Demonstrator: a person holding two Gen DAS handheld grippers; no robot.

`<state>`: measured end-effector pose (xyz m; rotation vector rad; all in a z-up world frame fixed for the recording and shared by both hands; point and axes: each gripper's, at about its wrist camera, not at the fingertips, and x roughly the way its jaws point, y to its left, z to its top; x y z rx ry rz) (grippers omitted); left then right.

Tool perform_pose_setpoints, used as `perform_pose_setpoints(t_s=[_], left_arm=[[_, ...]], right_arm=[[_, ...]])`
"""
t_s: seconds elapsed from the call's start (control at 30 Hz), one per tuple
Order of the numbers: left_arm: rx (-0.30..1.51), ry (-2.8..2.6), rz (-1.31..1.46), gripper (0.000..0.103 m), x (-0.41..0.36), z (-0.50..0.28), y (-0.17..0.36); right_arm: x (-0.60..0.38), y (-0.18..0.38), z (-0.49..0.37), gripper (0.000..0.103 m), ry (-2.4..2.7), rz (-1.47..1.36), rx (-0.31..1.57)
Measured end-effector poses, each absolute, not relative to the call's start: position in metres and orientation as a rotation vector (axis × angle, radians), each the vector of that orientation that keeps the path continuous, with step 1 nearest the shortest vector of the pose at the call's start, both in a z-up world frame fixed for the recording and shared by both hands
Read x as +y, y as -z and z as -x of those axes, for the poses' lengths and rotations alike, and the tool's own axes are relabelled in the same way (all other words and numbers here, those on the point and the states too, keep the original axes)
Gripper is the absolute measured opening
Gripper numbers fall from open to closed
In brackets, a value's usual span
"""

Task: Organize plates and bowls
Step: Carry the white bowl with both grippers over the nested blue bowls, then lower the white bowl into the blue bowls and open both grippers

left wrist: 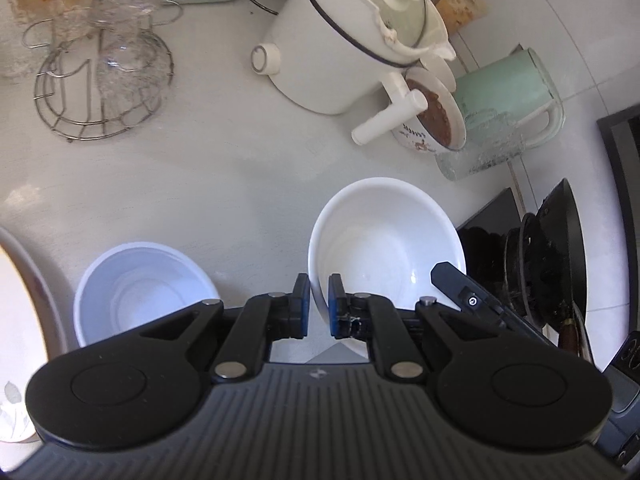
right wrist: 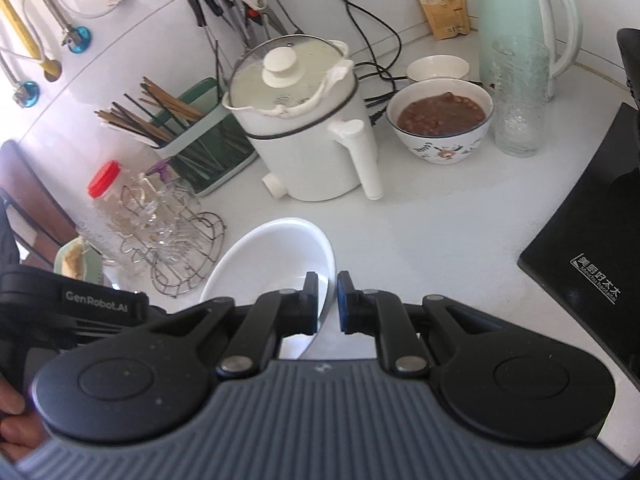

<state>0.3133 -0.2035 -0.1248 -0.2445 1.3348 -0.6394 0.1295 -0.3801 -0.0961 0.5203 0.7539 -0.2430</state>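
A large white bowl [left wrist: 380, 240] hangs tilted above the pale counter, held by both grippers on opposite sides of its rim. My left gripper [left wrist: 318, 304] is shut on the bowl's left rim, one blue pad inside and one outside. My right gripper [right wrist: 328, 302] is shut on the right rim of the same bowl [right wrist: 276, 256]; its black finger [left wrist: 452, 280] shows at the bowl's far side in the left wrist view. A smaller white bowl [left wrist: 140, 292] sits on the counter to the left. A flowered plate [left wrist: 16, 320] lies at the left edge.
Behind stand a white electric pot [right wrist: 312, 128], a patterned bowl of brown food [right wrist: 440, 120], a glass [right wrist: 520, 104] and a green kettle [right wrist: 520, 24]. A wire rack of glasses [left wrist: 104, 80] is at the left, a stove with a black pan [left wrist: 556, 248] at the right.
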Motion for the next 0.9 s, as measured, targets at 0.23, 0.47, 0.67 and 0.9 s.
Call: perform_pose_setpoints(t_s=[0.23, 0.47, 0.67, 0.9], left_arm=[[1.306, 0.578, 0.286, 0.011, -0.17, -0.311, 0.116], [1.283, 0.504, 0.312, 0.011, -0.128, -0.309, 0.112], [1.295, 0.448, 0.314, 0.011, -0.099, -0.306, 0.123], [1.323, 0.417, 0.297, 0.011, -0.076, -0.299, 0.137]], right_arm=[[-0.361, 0.091, -0.14, 0.012, 0.182, -0.512, 0.783], [-0.333, 0.095, -0.155, 0.013, 0.098, -0.499, 0.831], [-0.309, 0.106, -0.166, 0.013, 0.035, -0.482, 0.889], [-0.286, 0.122, -0.168, 0.014, -0.017, -0.46, 0.933]])
